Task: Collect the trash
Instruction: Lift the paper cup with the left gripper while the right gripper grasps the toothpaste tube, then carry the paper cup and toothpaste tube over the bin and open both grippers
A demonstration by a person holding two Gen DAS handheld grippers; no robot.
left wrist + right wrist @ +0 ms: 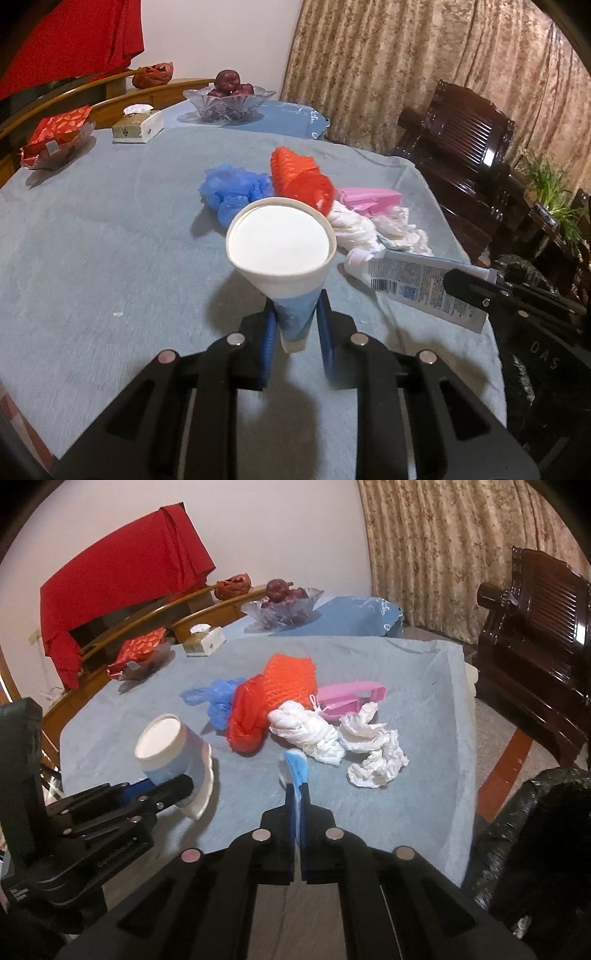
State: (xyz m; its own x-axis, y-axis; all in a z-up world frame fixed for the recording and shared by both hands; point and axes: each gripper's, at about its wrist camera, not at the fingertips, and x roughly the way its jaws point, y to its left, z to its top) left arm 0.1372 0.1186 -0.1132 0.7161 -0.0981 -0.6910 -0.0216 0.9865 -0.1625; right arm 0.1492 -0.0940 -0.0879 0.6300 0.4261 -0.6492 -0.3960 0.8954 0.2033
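Observation:
My left gripper (295, 325) is shut on a crushed white and blue paper cup (282, 254), held above the grey-blue tablecloth; the cup also shows in the right wrist view (173, 749). My right gripper (298, 794) is shut on a flattened white and blue tube (295, 771), seen edge-on; the tube also shows in the left wrist view (424, 284). A trash pile lies ahead: blue plastic bag (232, 188), red mesh net (299, 177), pink box (369, 197), white crumpled tissues (373, 753).
A tissue box (138, 125), a red snack packet in a dish (55, 136) and a glass bowl of fruit (229, 98) stand at the table's far side. A dark wooden chair (461, 147) stands to the right. A black bag (535, 849) is at the lower right.

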